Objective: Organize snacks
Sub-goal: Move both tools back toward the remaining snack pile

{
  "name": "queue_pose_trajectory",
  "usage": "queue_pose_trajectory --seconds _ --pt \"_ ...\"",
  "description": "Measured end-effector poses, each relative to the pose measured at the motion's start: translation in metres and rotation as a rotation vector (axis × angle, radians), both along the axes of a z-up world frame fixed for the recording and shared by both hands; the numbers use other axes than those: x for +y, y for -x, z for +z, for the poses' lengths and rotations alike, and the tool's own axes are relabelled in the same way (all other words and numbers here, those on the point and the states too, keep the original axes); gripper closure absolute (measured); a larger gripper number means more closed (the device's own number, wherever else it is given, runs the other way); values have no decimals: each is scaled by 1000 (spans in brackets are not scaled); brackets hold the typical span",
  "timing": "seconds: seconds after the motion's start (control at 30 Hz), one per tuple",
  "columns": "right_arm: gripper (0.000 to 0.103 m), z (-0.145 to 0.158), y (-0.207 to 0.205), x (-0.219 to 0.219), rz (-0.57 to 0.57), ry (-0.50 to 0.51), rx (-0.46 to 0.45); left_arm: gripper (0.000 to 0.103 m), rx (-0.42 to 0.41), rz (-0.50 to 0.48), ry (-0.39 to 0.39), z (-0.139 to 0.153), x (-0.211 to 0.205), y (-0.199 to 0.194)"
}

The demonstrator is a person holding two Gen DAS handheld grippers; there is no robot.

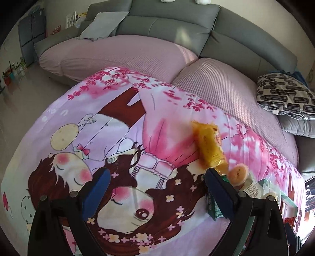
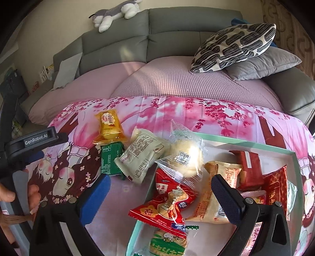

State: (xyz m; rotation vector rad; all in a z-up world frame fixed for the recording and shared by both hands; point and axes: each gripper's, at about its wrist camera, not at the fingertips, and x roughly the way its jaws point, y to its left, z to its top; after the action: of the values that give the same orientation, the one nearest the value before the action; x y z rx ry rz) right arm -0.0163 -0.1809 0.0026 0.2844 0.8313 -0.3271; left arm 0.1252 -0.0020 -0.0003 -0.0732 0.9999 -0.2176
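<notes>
In the left wrist view my left gripper [image 1: 157, 187] is open over the cartoon-print cloth, holding nothing. A yellow packet [image 1: 209, 145] lies just beyond its right finger, with a green packet [image 1: 213, 204] and a round orange-topped bun pack [image 1: 237, 173] beside that finger. In the right wrist view my right gripper [image 2: 161, 197] is open above the left rim of the teal tray [image 2: 246, 137]. A red packet [image 2: 167, 206] lies between its fingers across that rim, unclamped. The tray holds several packets. A yellow packet [image 2: 109, 128], green packet [image 2: 110, 159] and cream packet [image 2: 141, 157] lie on the cloth; a clear bun pack [image 2: 185, 155] leans on the rim.
A grey sofa [image 2: 177, 25] with pink covers stands behind the table. Patterned and grey cushions [image 2: 236, 43] sit at its right end, and a plush dog [image 2: 116, 11] lies on top. The left gripper's black frame [image 2: 37, 140] and a hand [image 2: 7, 195] show at the left edge.
</notes>
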Motion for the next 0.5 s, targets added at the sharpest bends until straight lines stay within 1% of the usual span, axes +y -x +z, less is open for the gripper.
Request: queue_pose_trajectory --seconds 0.1,0.17,0.27,0.33,0.43,0.5 --pt "0 -3 -3 4 4 5 3 6 -34 -9 21 5 -2 0" --pt "0 -3 -3 4 1 -3 -6 6 -26 -16 37 6 -3 -2" --pt "0 -5 -2 0 -17 -38 -29 6 7 -53 90 3 -5 -5" --pt "0 -5 -2 -3 -38 -58 -35 6 8 -71 94 1 -10 -5" --pt "0 -3 -5 -5 -56 -67 -39 6 -6 -96 72 0 -18 -5" --pt "0 -1 -10 -5 -58 -70 -41 6 13 -117 87 -3 -22 -8"
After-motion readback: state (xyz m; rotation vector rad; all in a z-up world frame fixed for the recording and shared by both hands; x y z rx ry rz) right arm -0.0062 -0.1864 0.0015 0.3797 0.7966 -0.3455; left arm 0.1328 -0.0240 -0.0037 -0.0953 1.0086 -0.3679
